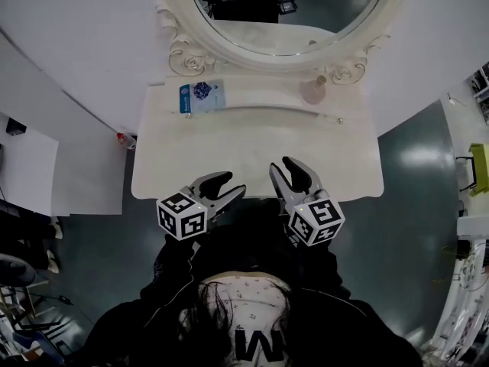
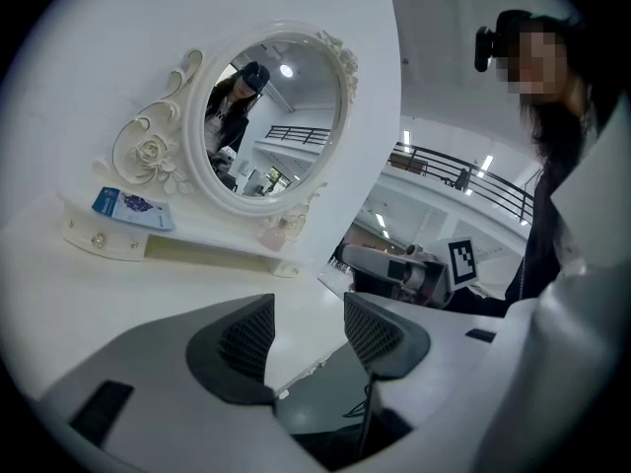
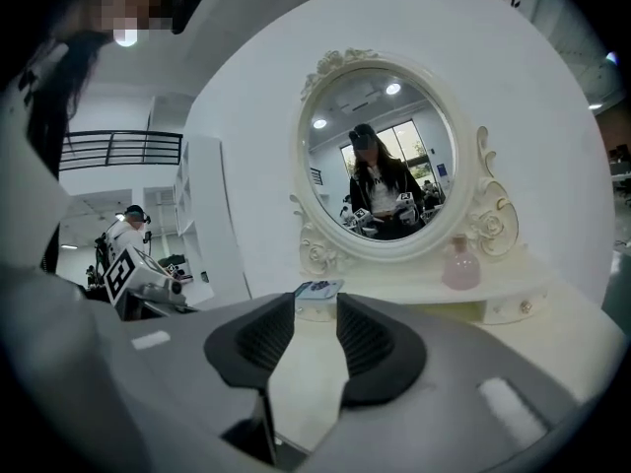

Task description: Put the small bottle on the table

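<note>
A white vanity table (image 1: 252, 147) fills the middle of the head view, with a raised shelf (image 1: 263, 92) along its far edge.

At about 11 o'clock from the tabletop's centre, a blue packet (image 1: 202, 96) lies flat on the left part of that shelf. At about 7 o'clock the left gripper (image 1: 231, 184) hovers over the near edge of the table, pointing toward 1 o'clock. Its own view shows the jaws spread apart with nothing between the ribbed pads, only bare tabletop and the table's edge.

At 12 o'clock an oval mirror (image 1: 290, 10) in a cream frame with carved roses stands behind the shelf. It reflects a person in dark clothing.

At about 5 o'clock the right gripper (image 1: 281, 164) sits just beside the left one over the same near edge, pointing toward 11 o'clock. Its jaws are released too. The gap between the pads is empty, and the blue packet shows far beyond it.

At about 1 o'clock the small bottle (image 1: 314, 90), pale pink with a narrow neck, stands upright on the right part of the shelf, beside the mirror frame's right rose. It is well apart from both grippers.
</note>
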Demonstrator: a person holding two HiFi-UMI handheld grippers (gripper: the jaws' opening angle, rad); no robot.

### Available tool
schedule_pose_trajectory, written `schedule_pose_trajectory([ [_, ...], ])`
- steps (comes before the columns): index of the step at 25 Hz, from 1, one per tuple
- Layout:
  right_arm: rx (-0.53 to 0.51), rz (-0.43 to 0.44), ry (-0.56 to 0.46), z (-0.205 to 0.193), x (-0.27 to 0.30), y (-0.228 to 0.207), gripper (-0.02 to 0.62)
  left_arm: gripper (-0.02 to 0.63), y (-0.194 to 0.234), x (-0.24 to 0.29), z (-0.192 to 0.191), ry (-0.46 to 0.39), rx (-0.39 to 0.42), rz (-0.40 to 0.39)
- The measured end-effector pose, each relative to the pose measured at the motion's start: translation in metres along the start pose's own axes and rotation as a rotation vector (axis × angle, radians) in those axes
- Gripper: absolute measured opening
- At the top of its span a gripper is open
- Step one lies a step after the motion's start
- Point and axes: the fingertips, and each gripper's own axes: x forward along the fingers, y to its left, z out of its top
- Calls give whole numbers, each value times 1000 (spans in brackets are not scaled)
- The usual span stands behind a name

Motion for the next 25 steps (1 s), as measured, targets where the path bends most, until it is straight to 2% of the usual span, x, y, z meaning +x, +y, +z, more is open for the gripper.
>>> schedule_pose_trajectory([
  [4,-25,36,4,0,-14,28,140,219,-17,1,2,-26,10,-31],
  [7,-66,55,26,-3,-25,36,54,219,-29,5,-2,-35,7,-40],
  [11,-79,64,24,-1,-40,37,11,219,-41,8,-7,-41,4,-32],
  [18,-125,112,43,-6,-85,37,9,219,-84,19,-13,-85,6,-11],
  [25,-140,177,57,-20,-161,29,9,219,-148,42,-49,-90,1,23],
])
